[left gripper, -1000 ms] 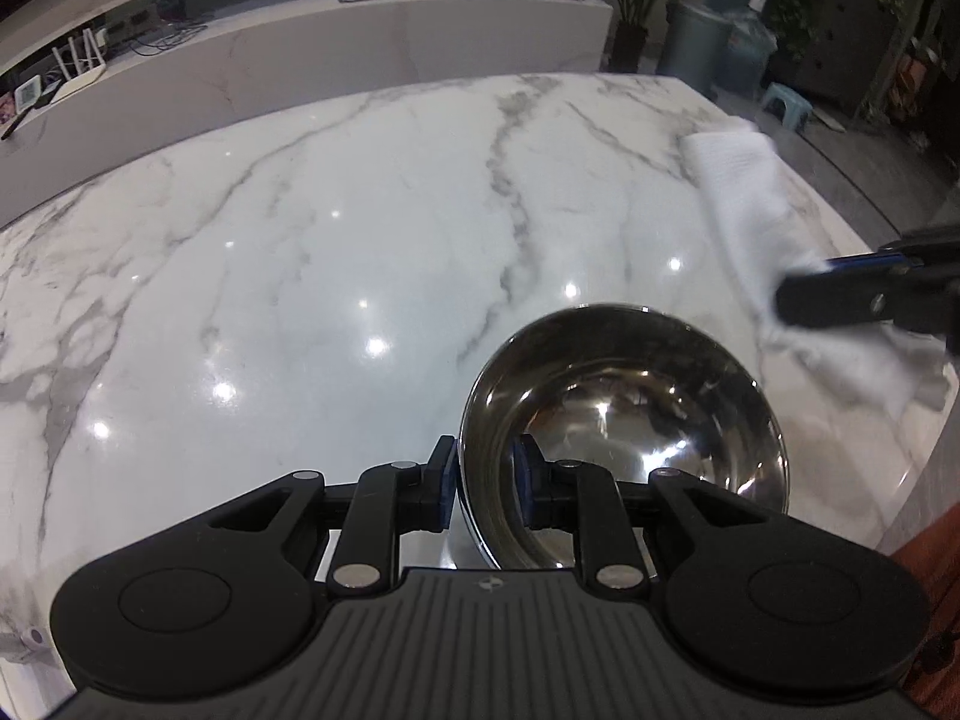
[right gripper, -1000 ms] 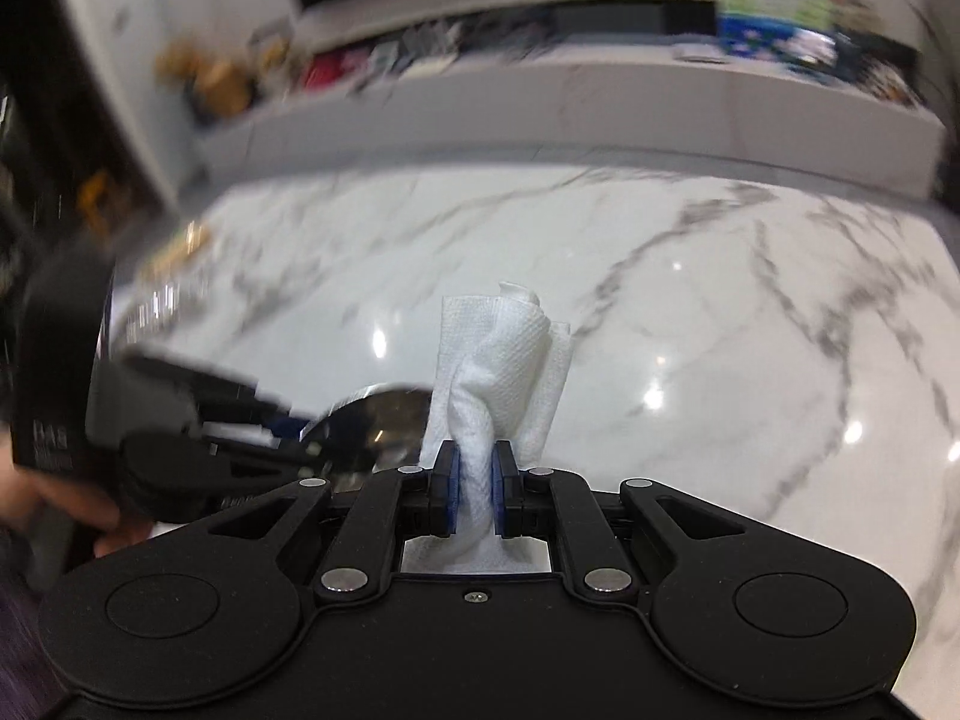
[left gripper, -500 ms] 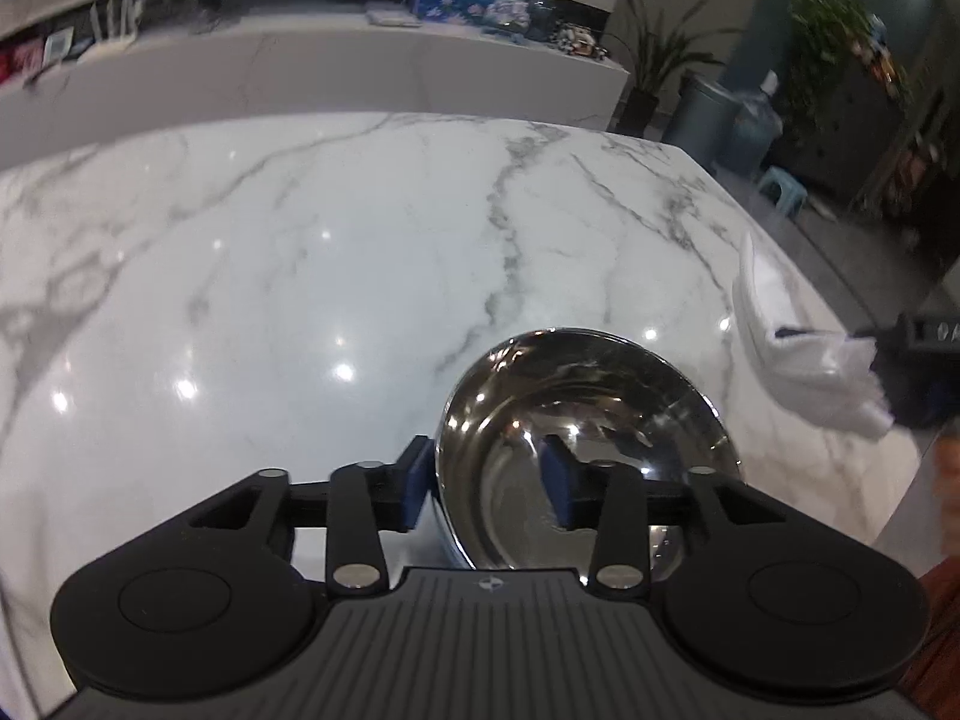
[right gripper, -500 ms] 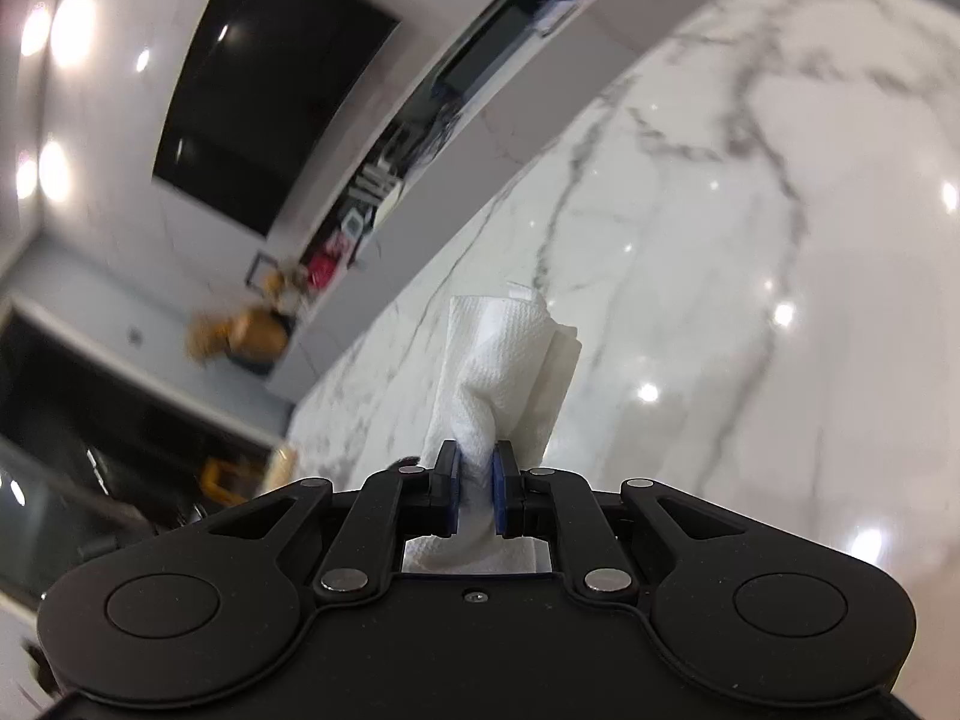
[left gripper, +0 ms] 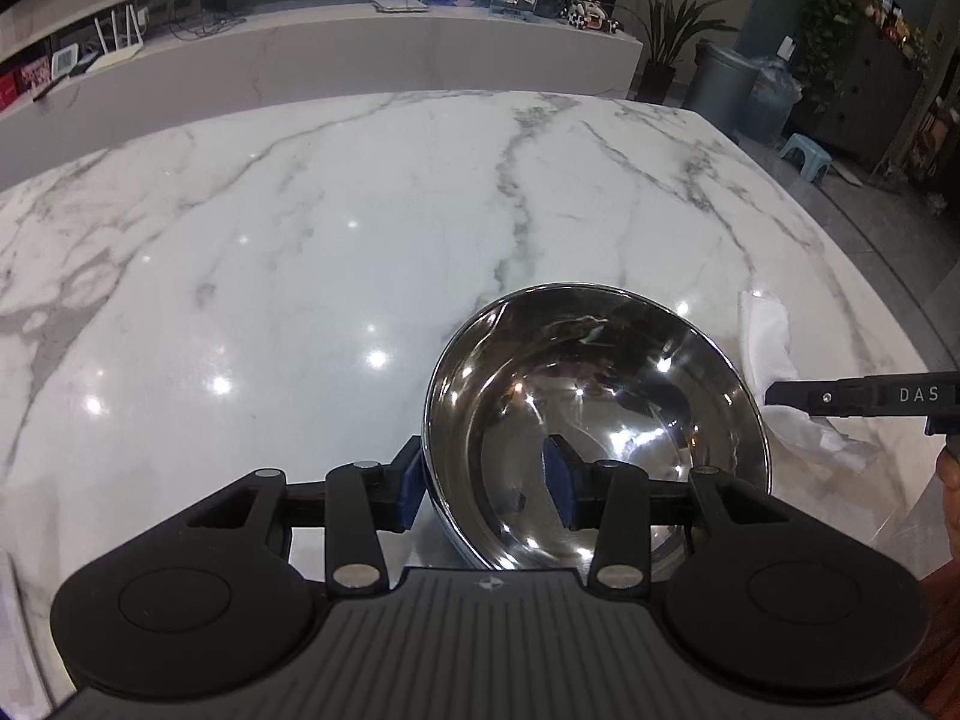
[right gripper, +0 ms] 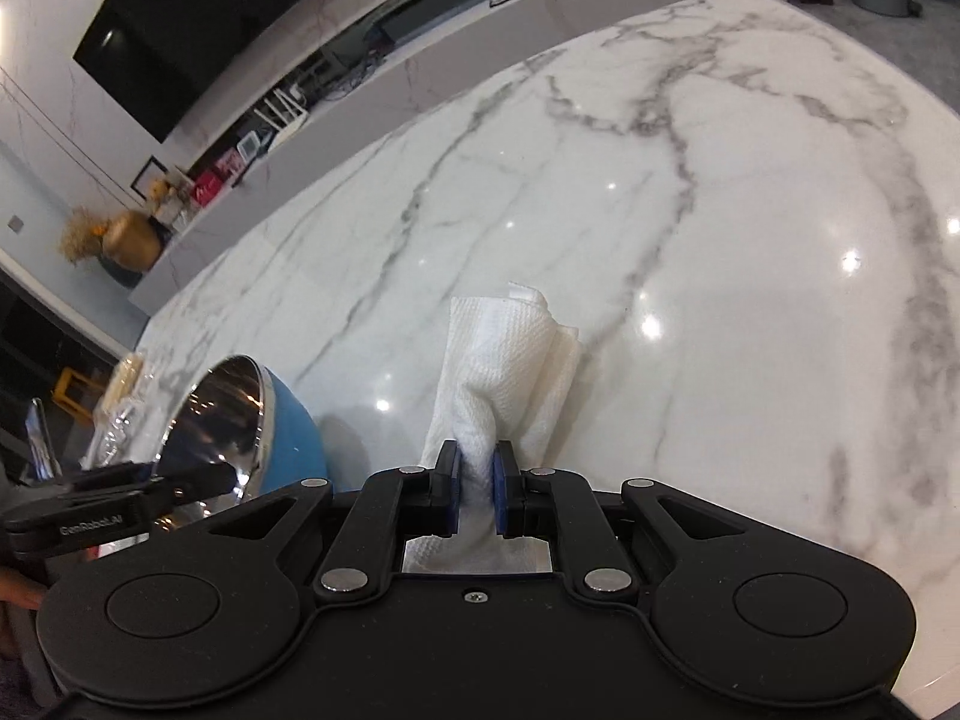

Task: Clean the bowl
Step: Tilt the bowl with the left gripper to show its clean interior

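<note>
The left gripper (left gripper: 487, 480) is sitting with its two blue-padded fingers (left gripper: 408, 483) spread either side of the bowl's near wall, one pad outside the rim, one inside the basin, and neither is visibly pressing the metal. That is one bowl (left gripper: 594, 420) in play: mirror-steel inside, blue outside (the blue shell is showing only from the right wrist view), and it is tilting on the white marble tabletop (left gripper: 300, 240) with its mouth facing the left gripper.

Over to the right gripper (right gripper: 477, 489): its two fingers are pressing together on one white paper towel (right gripper: 504, 360), pinching it at the waist, so the embossed sheet is fanning out ahead of the tips and a tail is bunching behind them. The towel is hanging over the marble just beside the bowl, not touching it.

From the left wrist view the right gripper is reaching in from the right edge, its dark finger lettered DAS, with the towel draping around it, near the bowl's right rim.

Further out: one grey bin (left gripper: 723, 81), one blue stool (left gripper: 807, 153), and two leafy plants, the nearer plant (left gripper: 672, 30) standing by the low marble ledge (left gripper: 336, 60).
</note>
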`<move>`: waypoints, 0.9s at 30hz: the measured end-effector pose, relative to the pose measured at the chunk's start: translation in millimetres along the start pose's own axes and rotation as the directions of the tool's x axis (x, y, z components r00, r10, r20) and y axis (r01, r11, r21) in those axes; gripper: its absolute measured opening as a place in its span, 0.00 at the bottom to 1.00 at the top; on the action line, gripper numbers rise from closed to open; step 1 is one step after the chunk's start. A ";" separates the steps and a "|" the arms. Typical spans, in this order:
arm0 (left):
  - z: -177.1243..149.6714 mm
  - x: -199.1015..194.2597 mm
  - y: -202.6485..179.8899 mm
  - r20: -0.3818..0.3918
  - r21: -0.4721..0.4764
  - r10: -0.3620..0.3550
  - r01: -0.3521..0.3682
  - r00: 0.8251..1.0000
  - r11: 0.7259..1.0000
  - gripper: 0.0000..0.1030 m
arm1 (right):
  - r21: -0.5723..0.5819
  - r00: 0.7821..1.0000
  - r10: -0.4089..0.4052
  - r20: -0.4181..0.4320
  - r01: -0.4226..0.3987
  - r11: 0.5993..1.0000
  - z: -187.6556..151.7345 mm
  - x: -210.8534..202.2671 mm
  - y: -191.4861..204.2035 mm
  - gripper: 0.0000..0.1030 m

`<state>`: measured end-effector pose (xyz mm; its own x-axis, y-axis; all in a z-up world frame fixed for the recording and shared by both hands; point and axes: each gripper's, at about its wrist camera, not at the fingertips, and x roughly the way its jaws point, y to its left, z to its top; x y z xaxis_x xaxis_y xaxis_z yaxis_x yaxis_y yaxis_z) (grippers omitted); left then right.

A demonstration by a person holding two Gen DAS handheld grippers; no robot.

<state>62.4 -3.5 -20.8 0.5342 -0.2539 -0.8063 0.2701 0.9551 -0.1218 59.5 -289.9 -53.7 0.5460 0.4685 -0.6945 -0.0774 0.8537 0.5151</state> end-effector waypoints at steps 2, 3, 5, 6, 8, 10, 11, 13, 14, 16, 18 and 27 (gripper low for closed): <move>-0.8 0.9 1.1 -0.011 -0.011 -0.004 0.004 1.000 1.000 0.38 | 0.019 1.000 0.029 0.002 -0.029 0.999 -0.9 -2.9 1.4 0.09; -1.2 1.1 1.9 -0.017 -0.017 -0.008 0.008 1.000 1.000 0.38 | 0.025 0.999 0.042 0.003 -0.042 0.999 -1.4 -5.3 2.6 0.09; -2.3 1.6 3.7 -0.033 -0.030 -0.015 0.014 0.999 0.999 0.37 | 0.047 0.995 0.095 0.017 -0.095 0.994 -1.8 -10.8 2.6 0.09; -2.9 1.0 4.2 -0.035 -0.030 -0.013 0.012 0.999 0.999 0.34 | 0.053 0.993 0.116 0.021 -0.117 0.992 -1.2 -12.3 2.4 0.09; -3.8 -0.7 4.6 -0.035 -0.027 -0.005 0.004 0.999 1.000 0.28 | 0.071 0.980 0.194 0.036 -0.196 0.978 -0.9 -17.5 1.7 0.09; -4.5 -2.1 5.4 -0.035 -0.026 0.006 -0.007 0.999 1.000 0.24 | 0.075 0.970 0.240 0.043 -0.243 0.967 -0.6 -20.5 3.0 0.09; -4.6 -2.1 5.9 -0.035 -0.029 0.010 -0.011 0.999 1.000 0.21 | 0.067 0.969 0.244 0.042 -0.246 0.967 -0.5 -20.9 4.8 0.09; -4.9 -1.3 7.2 -0.040 -0.032 0.015 -0.016 0.999 0.999 0.18 | 0.043 0.969 0.245 0.035 -0.247 0.968 -0.8 -21.4 10.3 0.09; -4.8 -1.0 7.4 -0.041 -0.031 0.017 -0.018 0.999 0.999 0.18 | 0.030 0.969 0.246 0.030 -0.247 0.969 -1.7 -22.7 14.0 0.09; -4.2 -0.3 7.2 -0.042 -0.027 0.018 -0.020 0.999 0.999 0.17 | 0.001 0.969 0.248 0.017 -0.248 0.969 -3.0 -24.3 20.5 0.09; -4.3 0.4 6.9 -0.044 -0.027 0.019 -0.020 0.999 0.999 0.17 | -0.021 0.969 0.247 0.008 -0.246 0.969 -3.9 -24.3 25.2 0.09; -4.3 2.1 3.4 -0.050 -0.004 0.040 -0.040 0.998 0.999 0.17 | -0.093 0.972 0.226 -0.063 -0.231 0.969 -11.4 -16.0 40.0 0.09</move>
<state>61.0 -0.1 -25.4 0.5036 -0.2076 -0.8386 0.2450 0.9652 -0.0918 38.2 -260.6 -27.7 0.4609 0.6624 -0.5905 -0.2785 0.7398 0.6125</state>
